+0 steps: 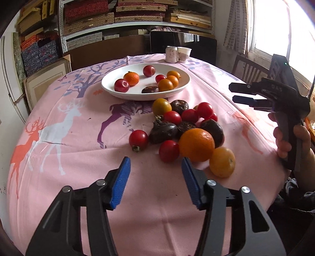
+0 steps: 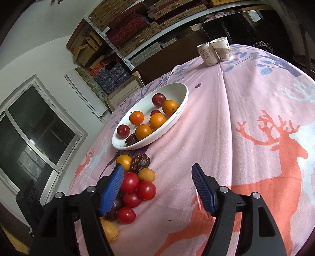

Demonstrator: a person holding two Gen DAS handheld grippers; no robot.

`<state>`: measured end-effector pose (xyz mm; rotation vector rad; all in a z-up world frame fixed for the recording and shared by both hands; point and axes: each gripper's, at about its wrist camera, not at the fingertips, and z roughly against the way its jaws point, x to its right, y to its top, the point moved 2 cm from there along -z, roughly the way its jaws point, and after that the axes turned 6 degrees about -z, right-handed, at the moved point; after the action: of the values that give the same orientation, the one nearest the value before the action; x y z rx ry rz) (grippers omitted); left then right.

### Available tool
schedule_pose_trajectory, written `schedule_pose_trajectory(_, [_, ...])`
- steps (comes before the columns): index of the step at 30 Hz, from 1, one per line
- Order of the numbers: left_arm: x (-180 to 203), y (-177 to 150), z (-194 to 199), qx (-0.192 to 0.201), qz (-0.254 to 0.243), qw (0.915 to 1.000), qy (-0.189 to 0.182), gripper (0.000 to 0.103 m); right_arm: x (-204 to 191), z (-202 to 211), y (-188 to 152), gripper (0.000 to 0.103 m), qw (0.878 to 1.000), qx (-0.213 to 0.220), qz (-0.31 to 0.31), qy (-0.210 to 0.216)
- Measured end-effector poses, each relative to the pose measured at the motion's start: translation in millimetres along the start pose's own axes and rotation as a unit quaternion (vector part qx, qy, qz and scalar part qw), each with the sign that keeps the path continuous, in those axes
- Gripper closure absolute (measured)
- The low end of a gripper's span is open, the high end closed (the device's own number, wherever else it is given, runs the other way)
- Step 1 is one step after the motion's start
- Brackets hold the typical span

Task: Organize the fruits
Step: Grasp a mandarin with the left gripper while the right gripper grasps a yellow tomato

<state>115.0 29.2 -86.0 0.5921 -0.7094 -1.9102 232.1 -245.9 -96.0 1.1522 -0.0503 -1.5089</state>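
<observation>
A white plate (image 1: 110, 87) (image 2: 183, 102) sits mid-table with several fruits in it: oranges, red plums and a dark one. A loose pile lies on the pink cloth nearer me: red tomatoes (image 1: 138, 139) (image 2: 146, 190), dark brown fruits (image 1: 163, 132) (image 2: 140, 163), a large orange (image 1: 196, 144) and a small orange (image 1: 222, 162). My left gripper (image 1: 155, 163) is open and empty, just short of the pile. My right gripper (image 2: 157, 171) is open and empty, above the cloth right of the pile; it also shows in the left wrist view (image 1: 233, 92), held in a hand.
A drink can (image 1: 170, 54) (image 2: 207, 54) and a paper cup (image 1: 184, 54) (image 2: 221, 48) stand at the table's far edge. A wooden chair (image 1: 247, 69) is at the right. Shelves of boxes (image 1: 118, 17) line the back wall. The round table carries a pink deer-print cloth (image 1: 69, 128).
</observation>
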Motion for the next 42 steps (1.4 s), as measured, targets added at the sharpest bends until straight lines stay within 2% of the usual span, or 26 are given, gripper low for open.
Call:
schedule_pose_trajectory(4, [25.6,5.1,2.0,0.013,-0.027,0.9995,-0.007,0.058,-1.6,1.6,-1.9,0.031,1.0,0.002,0.004,-0.002])
schedule_pose_trajectory(10, [44.7,19.0,-14.4,0.015,-0.039,0.999,-0.018,0.059,-1.0,2.0,-1.2,0.031,1.0,0.002,0.003,0.002])
schedule_pose_trajectory(19, [46.0,21.2,-21.6,0.026,-0.039,0.9988,-0.014,0.062,4.6,3.5,2.1,0.031,1.0,0.0,-0.018,0.025])
schedule_pose_trajectory(23, [35.4,18.2,-4.6,0.04,-0.012,0.9989,-0.021,0.063,3.4,3.1,1.1,0.031,0.999,-0.004,-0.016,0.029])
schedule_pose_trajectory(25, [28.1,16.9,10.4,0.055,-0.001,0.9984,-0.012,0.063,-3.6,2.6,-2.1,0.031,0.999,-0.011,0.003,0.033])
schedule_pose_trajectory(27, [21.1,13.8,22.5,0.057,0.005,0.9983,-0.007,0.062,-16.7,-0.8,-11.1,0.031,0.998,-0.037,0.037,0.036])
schedule_pose_trajectory(33, [7.3,-12.9,22.9,0.008,0.008,0.9998,0.014,0.062,-62.0,-9.6,-75.1,0.031,0.981,-0.136,0.127,0.053])
schedule_pose_trajectory(36, [4.2,-21.8,17.6,-0.001,0.015,0.9998,0.016,0.062,-84.0,-17.3,-104.5,0.031,0.971,-0.155,0.178,0.026])
schedule_pose_trajectory(38, [5.8,-23.9,14.4,0.001,0.014,0.9997,0.019,0.062,-94.5,-21.1,-111.8,0.03,0.969,-0.146,0.199,0.004])
schedule_pose_trajectory(40, [8.9,-24.2,13.9,0.006,0.007,0.9996,0.027,0.061,-99.3,-24.5,-111.4,0.033,0.97,-0.141,0.198,-0.005])
schedule_pose_trajectory(41, [10.1,-24.3,12.8,0.009,0.005,0.9995,0.031,0.061,-100.2,-26.1,-110.6,0.039,0.971,-0.14,0.194,-0.007])
schedule_pose_trajectory(42, [10.5,-24.3,11.0,0.01,0.004,0.9994,0.033,0.058,-99.8,-28.7,-110.6,0.049,0.971,-0.142,0.191,-0.012])
